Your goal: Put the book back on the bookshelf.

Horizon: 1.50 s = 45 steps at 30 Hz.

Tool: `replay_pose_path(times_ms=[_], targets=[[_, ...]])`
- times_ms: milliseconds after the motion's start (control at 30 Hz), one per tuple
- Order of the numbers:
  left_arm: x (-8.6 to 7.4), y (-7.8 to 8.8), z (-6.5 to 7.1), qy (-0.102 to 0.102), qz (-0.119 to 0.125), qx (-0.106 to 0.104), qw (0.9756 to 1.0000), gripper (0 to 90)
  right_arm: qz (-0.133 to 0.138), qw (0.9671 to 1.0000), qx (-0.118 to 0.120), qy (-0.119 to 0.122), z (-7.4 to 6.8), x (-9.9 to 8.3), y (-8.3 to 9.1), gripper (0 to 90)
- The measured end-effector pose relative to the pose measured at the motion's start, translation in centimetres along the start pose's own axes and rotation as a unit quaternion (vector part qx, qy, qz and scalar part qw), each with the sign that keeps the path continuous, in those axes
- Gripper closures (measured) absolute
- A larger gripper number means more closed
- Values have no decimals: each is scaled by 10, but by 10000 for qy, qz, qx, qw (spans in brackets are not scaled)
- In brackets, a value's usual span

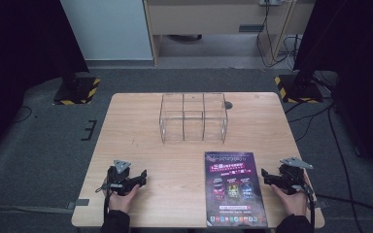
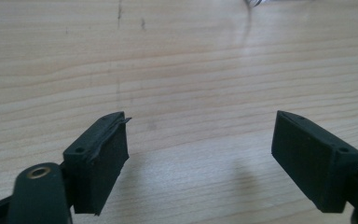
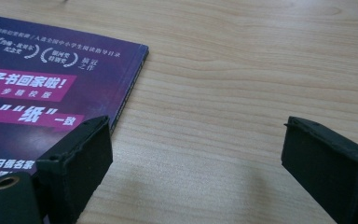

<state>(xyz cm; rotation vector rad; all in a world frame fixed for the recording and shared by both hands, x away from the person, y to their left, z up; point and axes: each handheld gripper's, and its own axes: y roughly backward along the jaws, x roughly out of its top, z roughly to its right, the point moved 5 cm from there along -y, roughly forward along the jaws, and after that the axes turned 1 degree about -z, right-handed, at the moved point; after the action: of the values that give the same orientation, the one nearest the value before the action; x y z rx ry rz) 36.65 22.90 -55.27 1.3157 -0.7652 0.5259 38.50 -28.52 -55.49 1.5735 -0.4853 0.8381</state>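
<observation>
Purple book (image 1: 235, 189) is seen lying flat on the wooden table (image 1: 141, 126), lower right of centre in the high view, below the clear divided box (image 1: 193, 117). Right gripper (image 1: 272, 177) is held just beside its right edge, jaws spread wide and empty. Left gripper (image 1: 138, 178), at lower left, is likewise held open over bare wood.

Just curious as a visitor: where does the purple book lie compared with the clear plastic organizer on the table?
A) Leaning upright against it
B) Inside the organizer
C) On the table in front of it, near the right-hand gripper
C: the purple book lies flat on the table, nearer the person than the clear organizer, beside the right gripper.
</observation>
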Motion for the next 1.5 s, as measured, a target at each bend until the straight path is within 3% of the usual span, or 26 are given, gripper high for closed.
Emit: replay_pose_path(times_ms=[267, 667, 1133, 1500], targets=[[4, 10, 11, 7, 154, -198, 9997, 211, 172, 9998, -42, -29, -2, -2, 13, 82], [10, 22, 35, -16, 349, -497, 9982, 222, 369, 9990, 241, -27, -16, 3, 31, 63], [15, 31, 73, -180, 526, -854, 9948, 222, 402, 9977, 532, 149, -38, 5, 40, 102], [16, 24, 103, -402, 422, -1006, 9932, 227, 419, 9962, 744, 145, -49, 4, 33, 129]])
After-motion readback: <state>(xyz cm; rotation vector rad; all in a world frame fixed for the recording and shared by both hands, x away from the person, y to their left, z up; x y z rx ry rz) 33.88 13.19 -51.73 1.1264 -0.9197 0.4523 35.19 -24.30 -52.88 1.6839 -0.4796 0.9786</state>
